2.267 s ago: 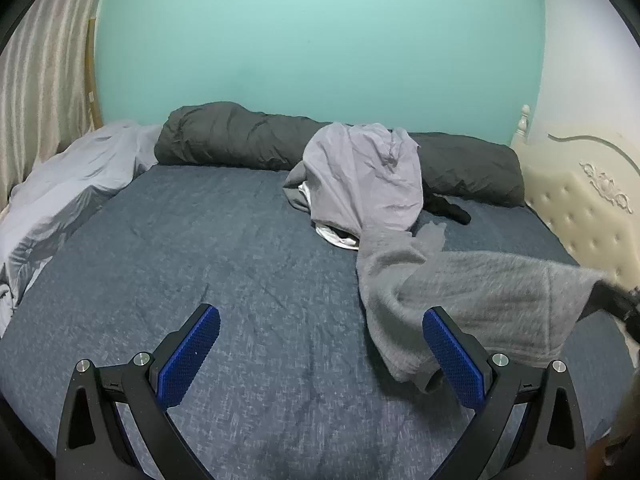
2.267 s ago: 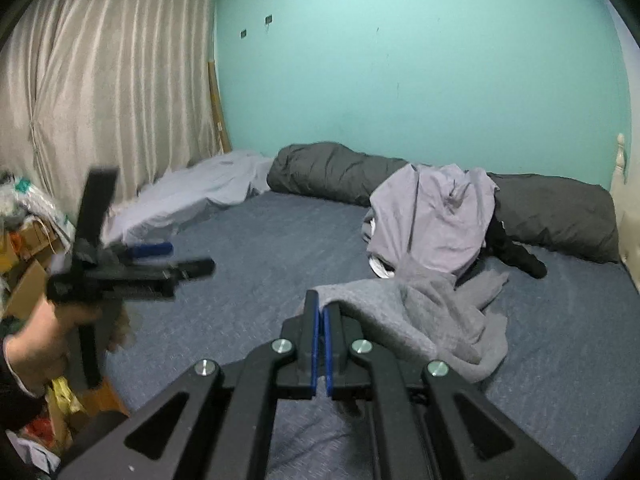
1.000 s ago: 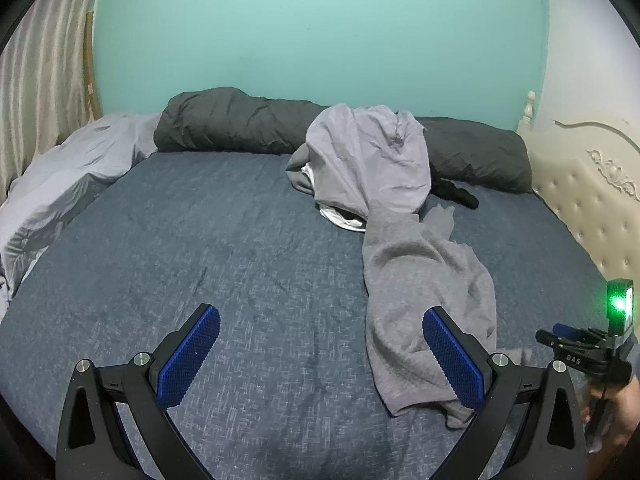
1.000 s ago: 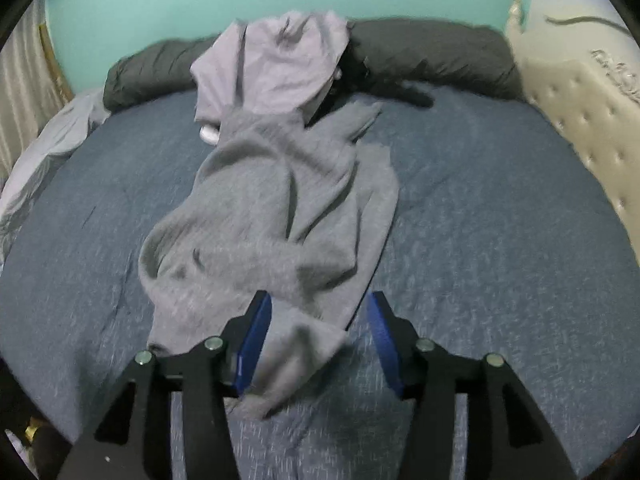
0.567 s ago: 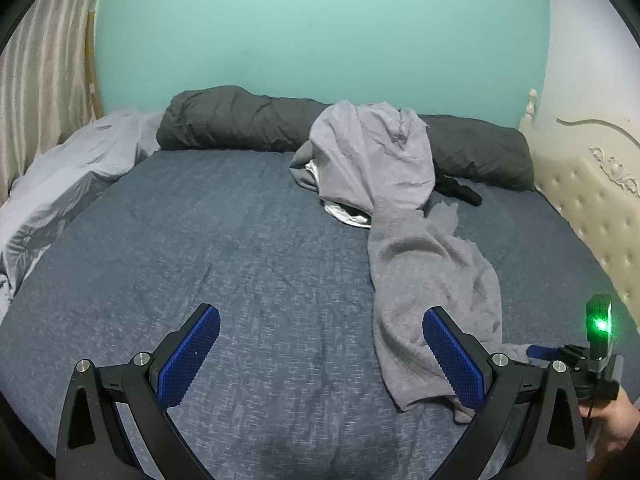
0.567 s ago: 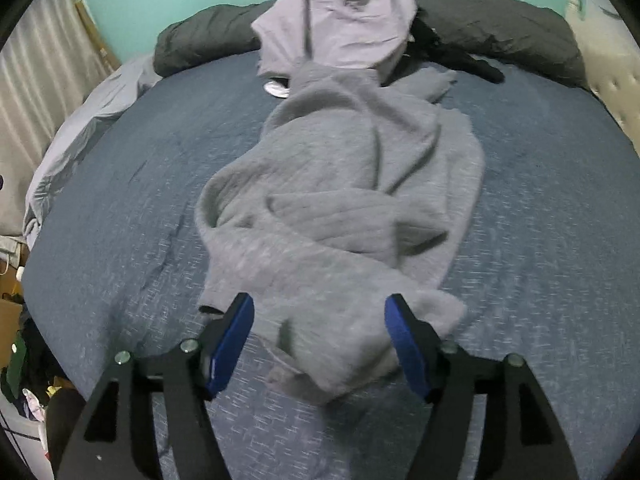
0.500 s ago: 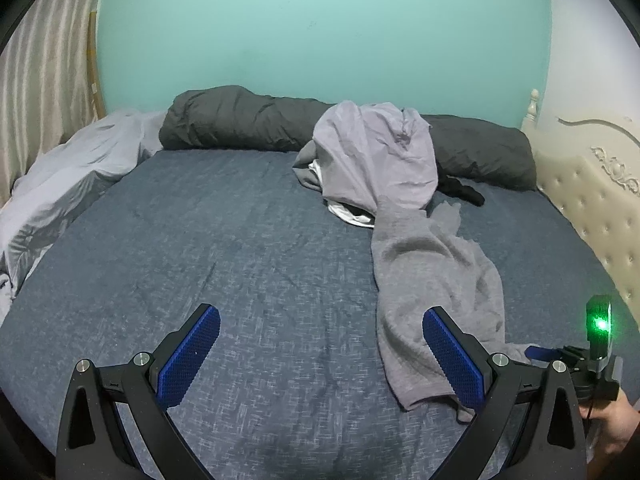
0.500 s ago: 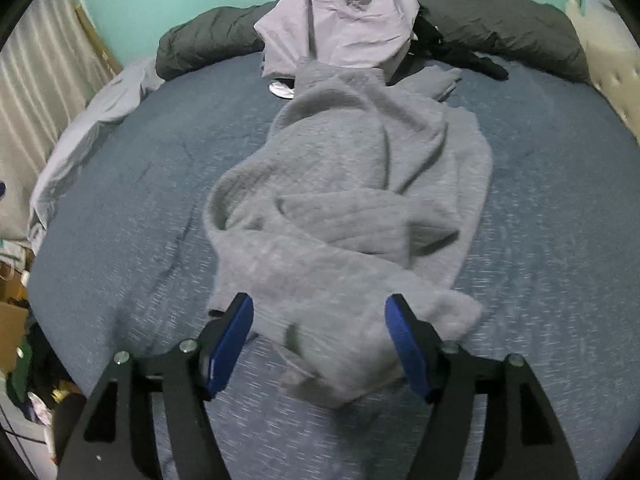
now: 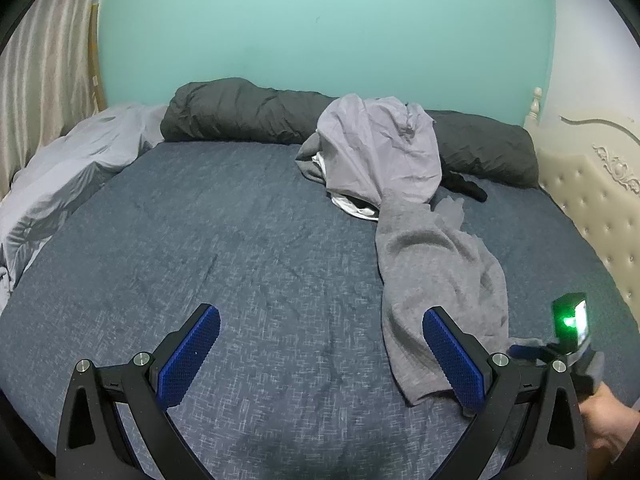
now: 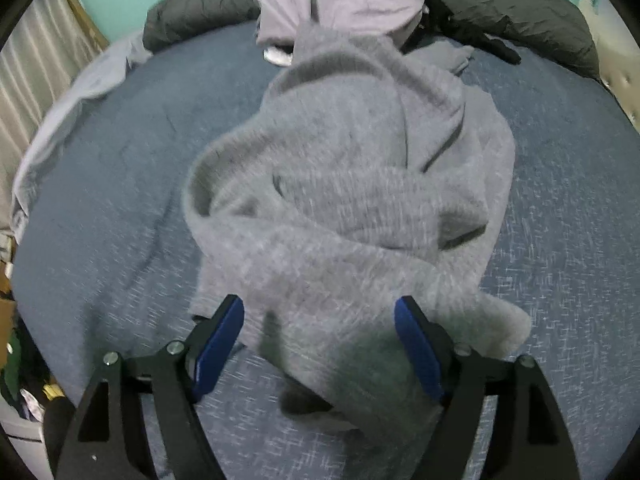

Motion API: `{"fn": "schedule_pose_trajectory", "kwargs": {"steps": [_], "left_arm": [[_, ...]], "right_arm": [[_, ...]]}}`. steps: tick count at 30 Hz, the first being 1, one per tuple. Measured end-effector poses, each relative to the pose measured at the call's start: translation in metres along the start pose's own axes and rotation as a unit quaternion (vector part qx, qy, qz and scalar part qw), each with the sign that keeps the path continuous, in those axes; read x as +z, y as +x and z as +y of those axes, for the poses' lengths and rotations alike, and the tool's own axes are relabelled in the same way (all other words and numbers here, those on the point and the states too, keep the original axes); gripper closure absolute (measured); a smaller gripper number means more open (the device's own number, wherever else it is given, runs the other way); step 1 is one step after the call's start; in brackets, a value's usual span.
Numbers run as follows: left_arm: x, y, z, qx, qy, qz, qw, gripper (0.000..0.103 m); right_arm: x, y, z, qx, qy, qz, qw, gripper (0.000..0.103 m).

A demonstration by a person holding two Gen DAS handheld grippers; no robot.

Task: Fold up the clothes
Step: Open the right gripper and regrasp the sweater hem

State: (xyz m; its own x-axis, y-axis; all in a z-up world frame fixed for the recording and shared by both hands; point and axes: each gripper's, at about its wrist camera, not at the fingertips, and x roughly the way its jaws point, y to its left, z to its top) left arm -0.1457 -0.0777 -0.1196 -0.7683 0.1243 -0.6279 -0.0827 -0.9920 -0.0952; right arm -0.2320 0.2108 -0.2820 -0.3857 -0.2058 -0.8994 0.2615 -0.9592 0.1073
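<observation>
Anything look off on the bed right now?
Yes: the grey knit garment lies bunched and twisted along the dark blue bedspread, not spread flat for folding. Its far end runs under a heap of pale lilac clothing.

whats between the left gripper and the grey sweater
Only bare blue bedsheet: in the left wrist view the open left gripper sits beside the grey sweater.

A bedroom in a home. A wide bed under a blue-grey sheet fills the room, with a cream tufted headboard at 3 o'clock. A rolled dark duvet lies along the far edge at 12 o'clock, against a plain teal wall. Striped curtains hang at 10 o'clock. Loose clothes sit heaped on the bed at 1 o'clock.
</observation>
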Motion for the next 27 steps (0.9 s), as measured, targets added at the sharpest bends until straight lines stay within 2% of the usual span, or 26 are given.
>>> {"fn": "schedule_pose_trajectory", "kwargs": {"steps": [2, 3, 5, 6, 7, 8, 10, 19, 20, 21, 23, 24, 27], "left_arm": [[-0.001, 0.002, 0.002, 0.002, 0.002, 0.002, 1.0, 0.0], [-0.001, 0.002, 0.003, 0.005, 0.003, 0.004, 1.0, 0.0], [-0.001, 0.003, 0.006, 0.008, 0.0, 0.006, 1.0, 0.0], [-0.001, 0.003, 0.007, 0.008, -0.001, 0.006, 0.9999, 0.0], [-0.001, 0.003, 0.008, 0.008, -0.003, 0.007, 0.9999, 0.0], [-0.001, 0.002, 0.007, 0.008, -0.003, 0.006, 0.9999, 0.0], [-0.002, -0.001, 0.006, 0.008, -0.001, 0.005, 1.0, 0.0], [-0.002, -0.018, -0.008, -0.002, 0.005, -0.006, 1.0, 0.0], [-0.002, -0.02, -0.01, -0.003, 0.006, -0.007, 1.0, 0.0], [-0.002, -0.021, -0.011, -0.005, 0.007, -0.008, 0.9999, 0.0], [-0.002, -0.022, -0.014, -0.007, 0.008, -0.007, 0.9999, 0.0], [-0.002, -0.022, -0.014, -0.009, 0.008, -0.006, 0.9999, 0.0], [-0.002, -0.021, -0.015, -0.011, 0.007, -0.005, 0.9999, 0.0]], "right_arm": [[-0.003, 0.007, 0.003, -0.014, -0.018, 0.007, 1.0, 0.045], [-0.005, 0.01, 0.004, -0.017, -0.028, 0.01, 0.999, 0.049], [-0.009, 0.013, 0.005, -0.012, -0.039, 0.012, 0.999, 0.079], [-0.011, 0.014, 0.006, -0.01, -0.04, 0.013, 0.999, 0.085], [-0.012, 0.014, 0.006, -0.008, -0.039, 0.013, 0.999, 0.096], [-0.014, 0.012, 0.006, -0.006, -0.038, 0.012, 0.999, 0.101], [-0.018, 0.007, 0.006, -0.003, -0.04, 0.007, 0.999, 0.103], [-0.018, -0.039, 0.001, 0.014, -0.033, -0.052, 0.998, 0.103], [-0.017, -0.04, -0.004, 0.015, -0.023, -0.054, 0.998, 0.099], [-0.015, -0.038, -0.01, 0.017, -0.009, -0.048, 0.999, 0.091], [-0.013, -0.033, -0.02, 0.015, 0.016, -0.037, 0.999, 0.038], [-0.014, -0.03, -0.024, 0.007, 0.021, -0.033, 0.999, 0.035], [-0.016, -0.019, -0.03, -0.016, 0.023, -0.019, 0.999, 0.035]]}}
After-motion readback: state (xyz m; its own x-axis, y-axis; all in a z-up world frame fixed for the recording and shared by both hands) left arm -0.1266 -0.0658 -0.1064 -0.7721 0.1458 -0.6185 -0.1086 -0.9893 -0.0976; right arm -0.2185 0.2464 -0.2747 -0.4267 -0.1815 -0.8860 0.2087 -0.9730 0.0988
